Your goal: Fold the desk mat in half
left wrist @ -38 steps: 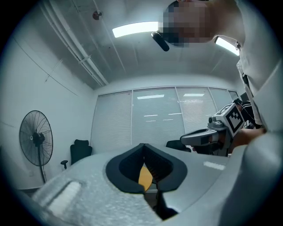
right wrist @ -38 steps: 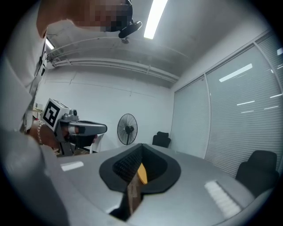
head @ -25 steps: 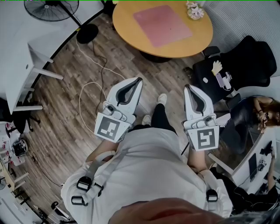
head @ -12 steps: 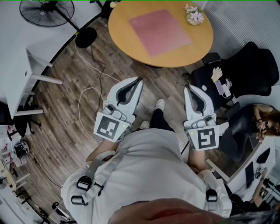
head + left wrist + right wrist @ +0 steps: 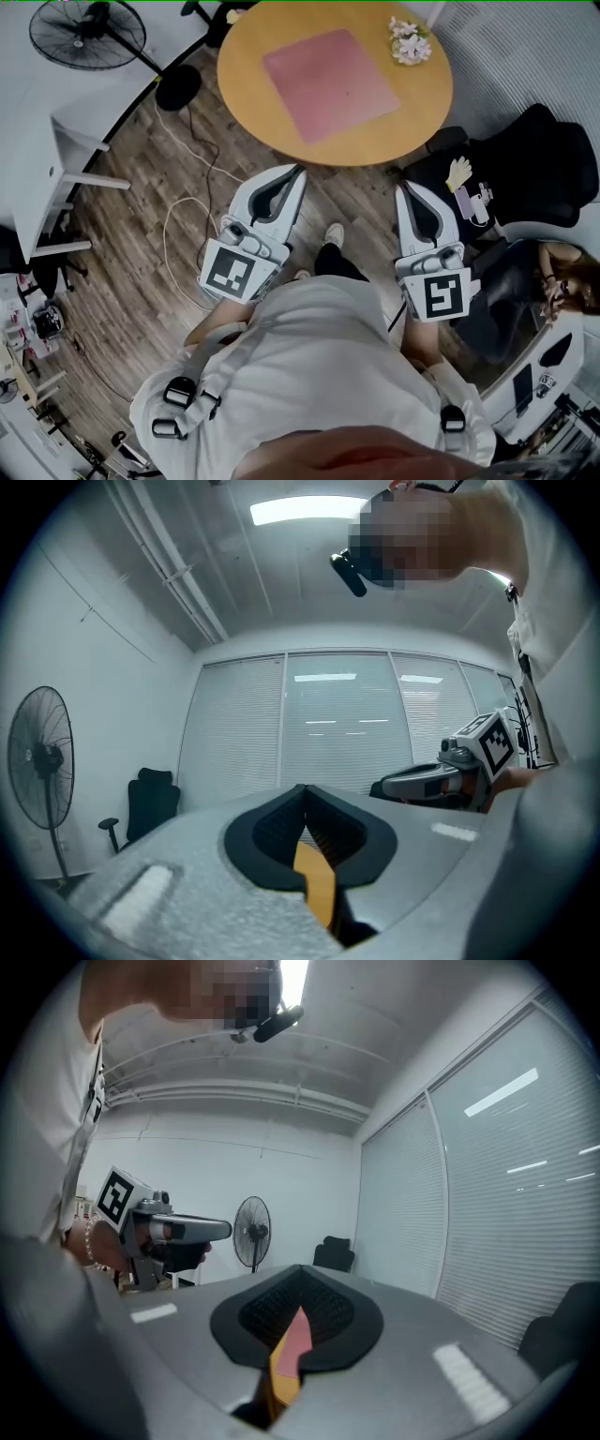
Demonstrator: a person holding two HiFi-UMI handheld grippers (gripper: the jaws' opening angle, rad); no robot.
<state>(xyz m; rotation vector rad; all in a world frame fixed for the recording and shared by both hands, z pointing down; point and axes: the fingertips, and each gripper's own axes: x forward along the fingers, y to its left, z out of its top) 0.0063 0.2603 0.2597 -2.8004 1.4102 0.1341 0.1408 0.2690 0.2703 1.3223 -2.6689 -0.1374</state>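
A pink desk mat [image 5: 328,84] lies flat and unfolded on a round wooden table [image 5: 427,122] at the top of the head view. Both grippers are held at waist height over the floor, short of the table and apart from the mat. My left gripper [image 5: 298,171] points at the table's near edge, its jaws shut and empty. My right gripper [image 5: 403,187] is also shut and empty. In the left gripper view the jaws [image 5: 303,789] meet, with a sliver of the orange tabletop [image 5: 314,883] below them. The right gripper view shows shut jaws [image 5: 300,1269] over a sliver of pink mat [image 5: 292,1335].
A small bunch of flowers [image 5: 410,42] stands on the table's far right. A floor fan [image 5: 89,28] and a white desk [image 5: 37,141] are at the left, with a cable [image 5: 187,197] on the wooden floor. A black office chair [image 5: 534,159] and a seated person [image 5: 562,281] are at the right.
The table and mat have slid lower and leftward in the head view, nearer to both grippers. The grippers hold the same pose, still shut.
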